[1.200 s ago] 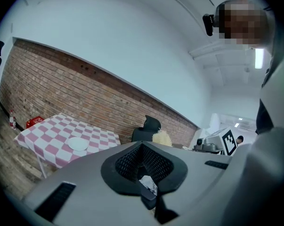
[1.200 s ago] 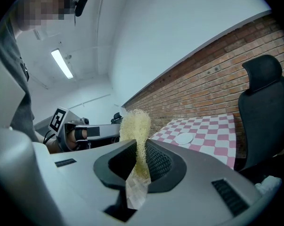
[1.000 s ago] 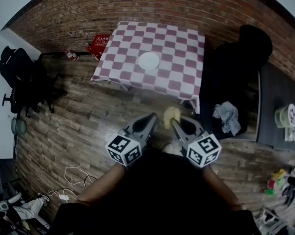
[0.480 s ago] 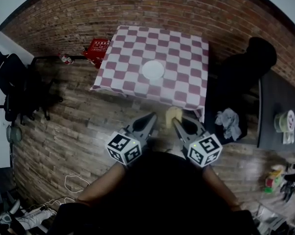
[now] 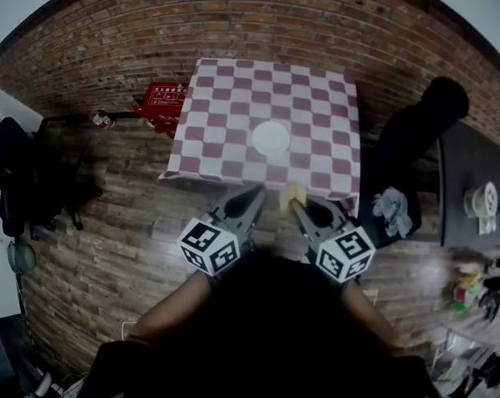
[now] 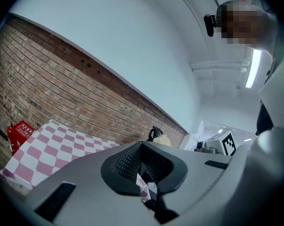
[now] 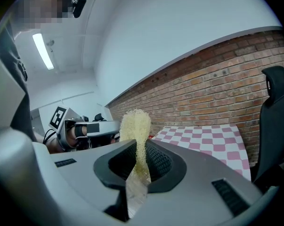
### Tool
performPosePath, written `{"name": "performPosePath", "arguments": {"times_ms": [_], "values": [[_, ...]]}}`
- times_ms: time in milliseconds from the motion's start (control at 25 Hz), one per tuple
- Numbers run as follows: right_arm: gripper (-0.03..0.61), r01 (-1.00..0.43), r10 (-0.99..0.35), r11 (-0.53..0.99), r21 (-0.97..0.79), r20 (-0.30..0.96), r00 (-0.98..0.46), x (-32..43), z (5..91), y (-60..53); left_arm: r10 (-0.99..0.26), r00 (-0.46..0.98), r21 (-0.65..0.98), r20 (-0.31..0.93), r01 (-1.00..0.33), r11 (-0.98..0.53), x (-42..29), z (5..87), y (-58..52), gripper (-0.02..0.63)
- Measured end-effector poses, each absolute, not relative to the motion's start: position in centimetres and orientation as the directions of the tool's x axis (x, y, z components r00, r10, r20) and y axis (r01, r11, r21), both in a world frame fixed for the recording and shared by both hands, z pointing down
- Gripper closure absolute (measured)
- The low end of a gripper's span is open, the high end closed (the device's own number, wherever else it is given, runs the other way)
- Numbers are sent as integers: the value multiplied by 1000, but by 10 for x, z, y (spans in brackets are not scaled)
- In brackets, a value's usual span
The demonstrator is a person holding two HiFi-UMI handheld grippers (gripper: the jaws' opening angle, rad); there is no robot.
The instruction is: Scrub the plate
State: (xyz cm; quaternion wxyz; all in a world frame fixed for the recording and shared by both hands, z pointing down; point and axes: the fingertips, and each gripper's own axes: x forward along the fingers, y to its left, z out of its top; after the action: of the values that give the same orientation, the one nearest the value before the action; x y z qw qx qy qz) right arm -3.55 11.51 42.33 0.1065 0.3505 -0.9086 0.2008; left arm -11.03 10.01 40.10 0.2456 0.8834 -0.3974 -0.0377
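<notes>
Upper middle of head view, change: checked table (image 5: pixel 233 98) and white plate (image 5: pixel 272 138) sit lower and larger in frame than a second ago. The person has walked up to them with both grippers held out front.
Task meaning: approach stage only, no scrubbing yet. The plate looks nearly within reach, so the next step is likely to steady it and bring the scrubber down.
Left gripper (image 5: pixel 254 196): lower centre-left, jaws fully together with nothing between them. It aims up-frame at the table's near edge, about level.
Plate: mid-cloth, above and between the two gripper tips. It lies flat, and nothing touches it.
Yellow scrubber (image 5: pixel 291 195): just below the table's near edge, standing up out of the right jaws.
Right gripper (image 5: pixel 297 207): lower centre-right, clamped tight on the scrubber's lower end. It tilts slightly down and angles inward toward the left gripper.
</notes>
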Motion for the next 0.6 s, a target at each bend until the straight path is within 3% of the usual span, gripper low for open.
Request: {"name": "performPosePath", "arguments": {"times_ms": [600], "values": [[528,-699,-598,645,-308,367,-713,-86,437,82,-690,709,488,148,-659,-572,-158,419,66,606]]}}
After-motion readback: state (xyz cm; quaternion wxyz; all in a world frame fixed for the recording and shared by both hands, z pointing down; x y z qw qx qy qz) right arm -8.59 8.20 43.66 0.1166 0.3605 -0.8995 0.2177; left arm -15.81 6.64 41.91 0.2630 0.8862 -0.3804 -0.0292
